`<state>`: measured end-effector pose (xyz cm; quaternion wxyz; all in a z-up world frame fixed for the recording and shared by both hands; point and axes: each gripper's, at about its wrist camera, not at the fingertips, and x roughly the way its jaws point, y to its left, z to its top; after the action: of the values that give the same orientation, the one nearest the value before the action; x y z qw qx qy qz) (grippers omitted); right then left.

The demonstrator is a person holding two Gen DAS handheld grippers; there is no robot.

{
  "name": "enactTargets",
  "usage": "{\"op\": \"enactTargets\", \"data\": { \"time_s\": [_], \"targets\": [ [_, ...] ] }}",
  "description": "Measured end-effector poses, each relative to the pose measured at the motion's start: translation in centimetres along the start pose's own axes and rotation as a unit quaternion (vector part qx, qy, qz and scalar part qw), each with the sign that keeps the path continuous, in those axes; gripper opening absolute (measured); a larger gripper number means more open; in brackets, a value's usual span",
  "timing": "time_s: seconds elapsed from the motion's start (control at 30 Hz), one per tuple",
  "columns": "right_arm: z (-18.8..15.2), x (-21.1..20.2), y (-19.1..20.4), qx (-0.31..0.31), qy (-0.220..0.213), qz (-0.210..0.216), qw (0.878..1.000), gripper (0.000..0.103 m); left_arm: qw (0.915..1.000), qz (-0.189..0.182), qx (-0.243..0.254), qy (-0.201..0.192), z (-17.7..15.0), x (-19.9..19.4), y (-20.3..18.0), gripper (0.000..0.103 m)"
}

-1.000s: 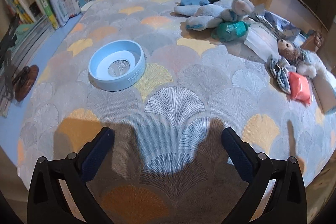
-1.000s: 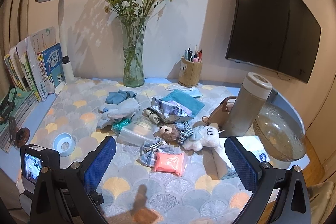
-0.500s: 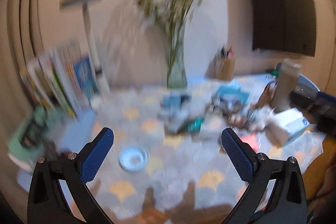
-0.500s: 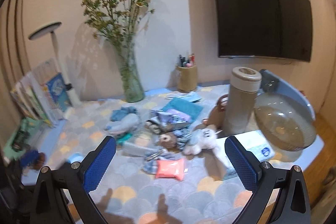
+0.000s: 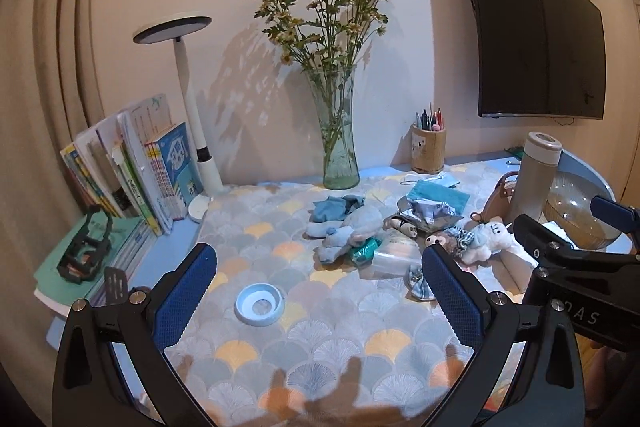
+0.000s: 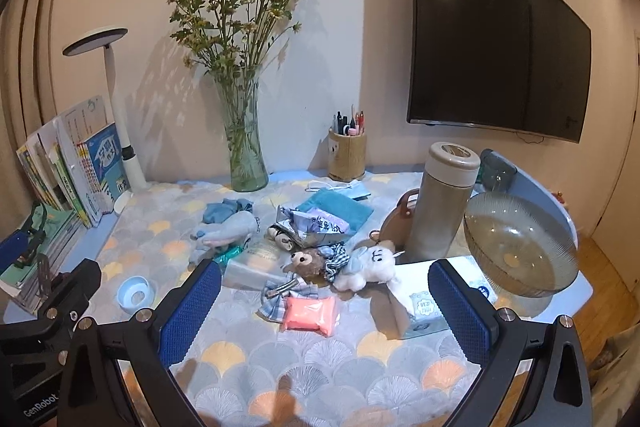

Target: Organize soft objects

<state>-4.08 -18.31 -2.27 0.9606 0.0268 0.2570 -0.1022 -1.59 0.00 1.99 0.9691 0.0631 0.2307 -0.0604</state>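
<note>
Soft things lie heaped mid-table on the scallop-patterned cloth (image 6: 320, 355): a pale blue plush (image 6: 228, 229), a brown bear (image 6: 308, 261), a white plush (image 6: 370, 265), a plaid bow (image 6: 286, 293), a pink packet (image 6: 308, 313) and a teal towel (image 6: 338, 209). The same blue plush (image 5: 348, 227) and white plush (image 5: 486, 235) show in the left wrist view. My left gripper (image 5: 318, 295) hangs open above the near left of the cloth, holding nothing. My right gripper (image 6: 324, 307) is open too, above the near edge, short of the pink packet.
A ribbed glass bowl (image 6: 520, 251) sits at the right edge beside a beige flask (image 6: 444, 203) and a tissue box (image 6: 424, 301). A flower vase (image 6: 244, 155), pen cup (image 6: 347, 155), lamp (image 5: 188, 99) and books (image 5: 132, 163) line the back. A blue ring (image 5: 260, 303) lies near left.
The left gripper has risen and tilted up from close over the cloth to a high view of the whole table. The right gripper shifted slightly right. Both stayed open.
</note>
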Motion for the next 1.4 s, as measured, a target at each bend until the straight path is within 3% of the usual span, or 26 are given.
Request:
{"op": "enactTargets", "data": {
  "time_s": [0.43, 0.7, 0.83, 1.13, 1.4],
  "targets": [
    [-0.3, -0.3, 1.0, -0.009, 0.002, -0.011, 1.000, 0.103, 0.9997, -0.011, -0.016, 0.016, -0.9, 0.9, 0.5, 0.102],
    [-0.5, 1.3, 1.0, -0.002, 0.036, 0.000, 0.999, 0.103, 0.9991, -0.022, -0.024, 0.028, -1.0, 2.1, 0.7, 0.102],
    [0.3, 1.6, 1.2, -0.006, 0.028, -0.004, 1.000, 0.103, 0.9991, -0.033, -0.025, -0.002, 1.5, 1.6, 1.0, 0.102],
    [6.2, -1.6, 1.0, -0.008, -0.085, -0.029, 0.996, 0.103, 0.9970, -0.036, -0.019, -0.065, 8.0, 0.9, 1.0, 0.102],
    [8.5, -3.7, 0.9, -0.015, -0.139, -0.072, 0.988, 0.103, 0.9966, -0.021, 0.015, -0.078, 9.1, 0.8, -0.1, 0.102]
  ]
}}
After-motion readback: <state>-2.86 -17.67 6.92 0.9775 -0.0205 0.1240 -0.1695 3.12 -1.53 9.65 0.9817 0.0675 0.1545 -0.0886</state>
